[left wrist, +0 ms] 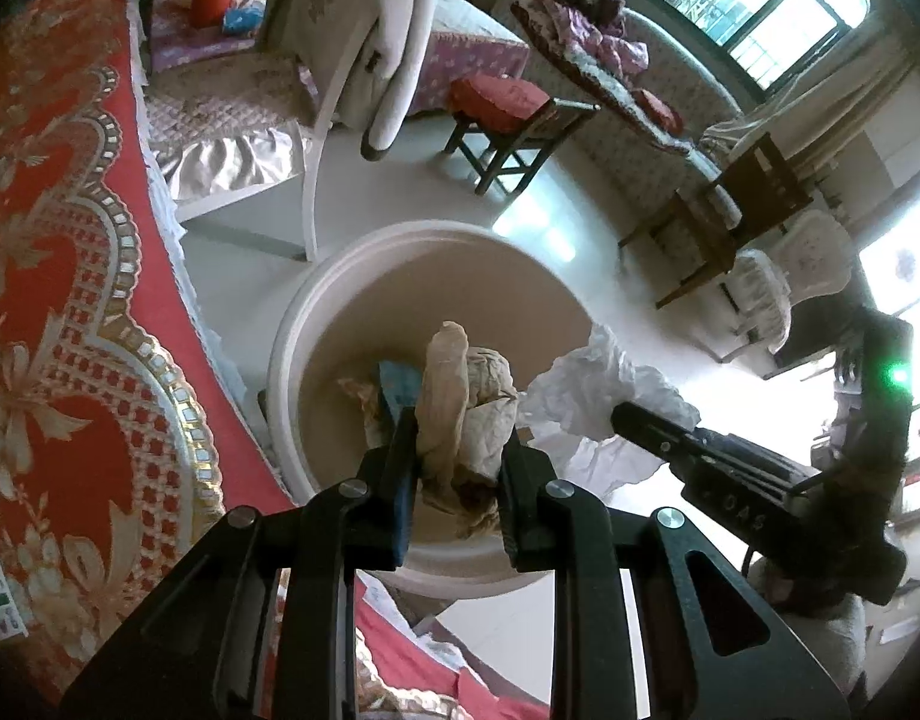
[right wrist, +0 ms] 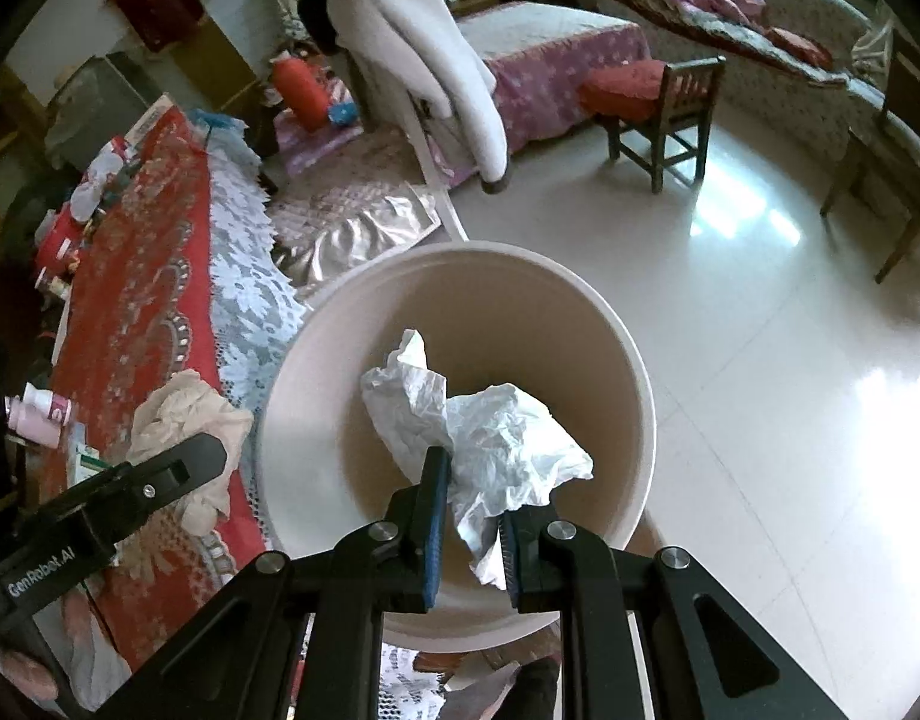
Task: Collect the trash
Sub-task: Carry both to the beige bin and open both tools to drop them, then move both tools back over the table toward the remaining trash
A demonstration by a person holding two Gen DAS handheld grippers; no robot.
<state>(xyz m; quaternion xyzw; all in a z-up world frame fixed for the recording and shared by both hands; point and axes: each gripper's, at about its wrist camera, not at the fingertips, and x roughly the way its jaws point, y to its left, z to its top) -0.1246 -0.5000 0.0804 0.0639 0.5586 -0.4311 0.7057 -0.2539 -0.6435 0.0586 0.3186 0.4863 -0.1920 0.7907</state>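
My left gripper (left wrist: 457,456) is shut on a crumpled beige paper wad (left wrist: 466,408), which hangs over the open mouth of a round white bin (left wrist: 400,243). A blue scrap (left wrist: 400,381) and some brownish trash lie inside the bin. To its right, the right gripper (left wrist: 634,414) holds a crumpled white sheet (left wrist: 604,384). In the right wrist view my right gripper (right wrist: 472,498) is shut on that white sheet (right wrist: 496,438) directly above the bin (right wrist: 460,255). The left gripper (right wrist: 202,456) with the beige wad (right wrist: 178,414) sits at the left, over the table edge.
A table with a red patterned cloth (right wrist: 142,276) and lace edging stands against the bin's left side, with a pink bottle (right wrist: 40,414) and small items on it. Behind the bin are a white chair with a draped garment (right wrist: 424,48), a red-cushioned stool (right wrist: 652,102) and glossy floor (right wrist: 760,360).
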